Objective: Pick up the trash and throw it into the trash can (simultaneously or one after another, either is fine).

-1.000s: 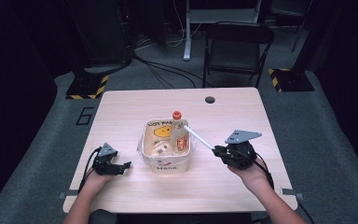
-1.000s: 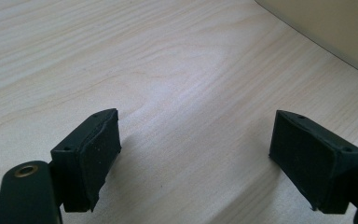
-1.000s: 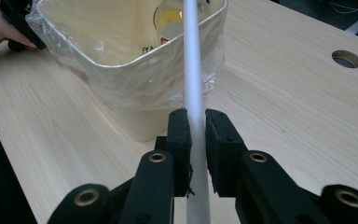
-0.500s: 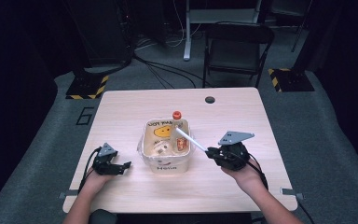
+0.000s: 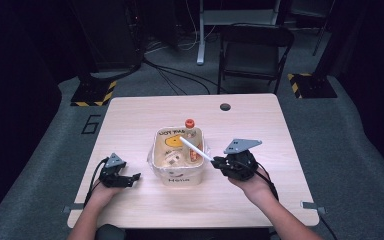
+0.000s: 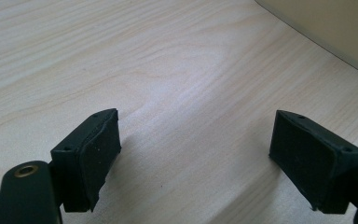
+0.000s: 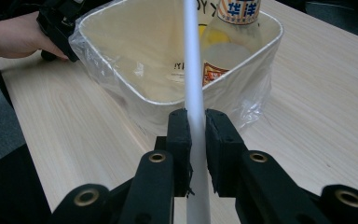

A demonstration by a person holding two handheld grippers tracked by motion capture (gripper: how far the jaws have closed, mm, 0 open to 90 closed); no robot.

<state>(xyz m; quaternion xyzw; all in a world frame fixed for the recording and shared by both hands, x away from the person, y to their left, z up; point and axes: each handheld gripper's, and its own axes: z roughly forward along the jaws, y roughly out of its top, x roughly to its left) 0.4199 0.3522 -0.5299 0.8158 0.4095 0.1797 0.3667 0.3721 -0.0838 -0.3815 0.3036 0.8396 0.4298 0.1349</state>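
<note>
A white stick [image 7: 193, 70], pinched in the right claw [image 7: 196, 140], runs off the top and bottom edges of the right claw view, so neither end is seen there. Behind it, the bottle [image 7: 223, 42] in the cream tub [image 7: 135, 100] loses its neck and cap to the top edge, and its label [image 7: 239, 9] is cut mid-character. In the high view, the print on the tub's front [image 5: 178, 178] and the small items lying inside it [image 5: 172, 157] are too small to identify. The left claw view catches just a corner of the tub's wall [image 6: 335, 23], cropped at the top right; both black pads [image 6: 98, 154] are cut by the bottom edge.
</note>
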